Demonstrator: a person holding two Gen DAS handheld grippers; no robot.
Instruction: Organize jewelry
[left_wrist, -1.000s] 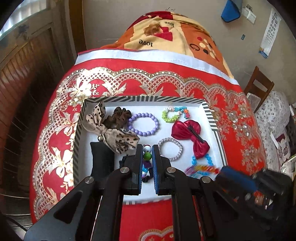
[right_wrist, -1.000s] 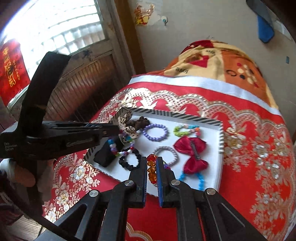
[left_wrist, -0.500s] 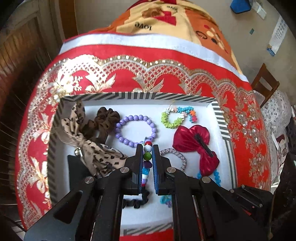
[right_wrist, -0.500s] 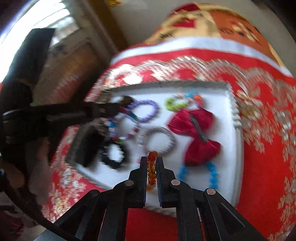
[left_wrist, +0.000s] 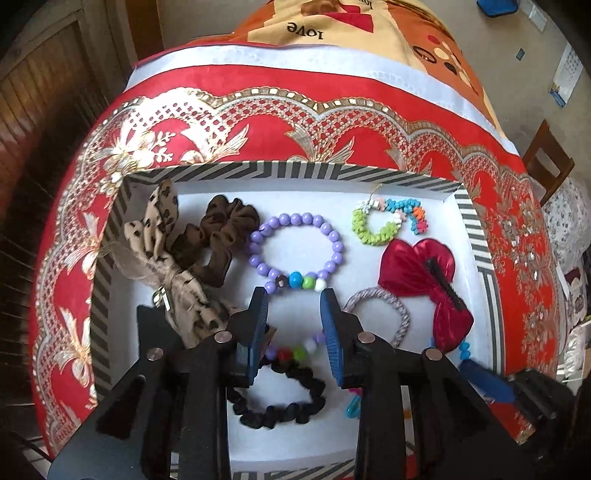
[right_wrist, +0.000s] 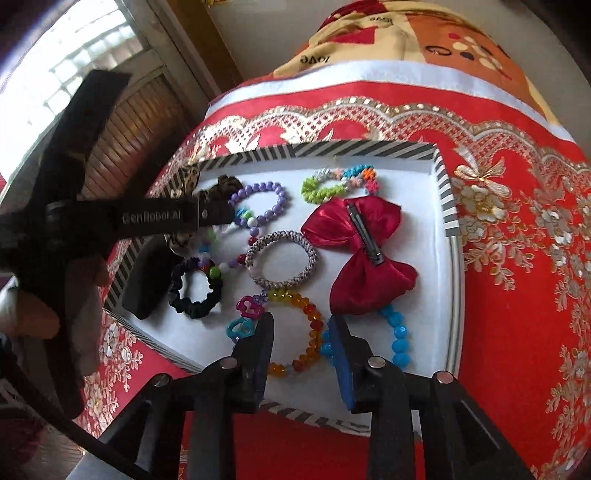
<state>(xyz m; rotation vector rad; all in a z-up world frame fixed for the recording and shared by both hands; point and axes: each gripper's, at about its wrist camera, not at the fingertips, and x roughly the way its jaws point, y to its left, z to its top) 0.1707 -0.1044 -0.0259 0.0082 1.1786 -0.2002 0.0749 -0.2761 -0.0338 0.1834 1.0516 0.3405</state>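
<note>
A striped-rim white tray (left_wrist: 295, 170) (right_wrist: 448, 206) holds the jewelry. My left gripper (left_wrist: 294, 302) is open over a multicoloured bead bracelet (left_wrist: 295, 282) that lies on the tray by the purple bracelet (left_wrist: 295, 245). My right gripper (right_wrist: 301, 326) is open over an orange-amber bead bracelet (right_wrist: 306, 332) lying at the tray's near edge. Also in the tray are a red bow clip (right_wrist: 364, 254), a grey woven band (right_wrist: 280, 258), a black scrunchie (right_wrist: 195, 291), a brown scrunchie (left_wrist: 218, 236), a leopard bow (left_wrist: 162, 251), a green-blue bracelet (left_wrist: 388, 221) and a blue bead bracelet (right_wrist: 397, 339).
The tray sits on a red and gold tablecloth (left_wrist: 295, 110). A black box (right_wrist: 146, 280) stands at the tray's left end. Small plastic charms (right_wrist: 245, 317) lie by the amber bracelet. A wooden chair (left_wrist: 546, 162) is at the right, a wooden shutter (right_wrist: 140, 122) at the left.
Both grippers have opened and let go of their bracelets, which now lie in the tray. Both moved closer over the tray.
</note>
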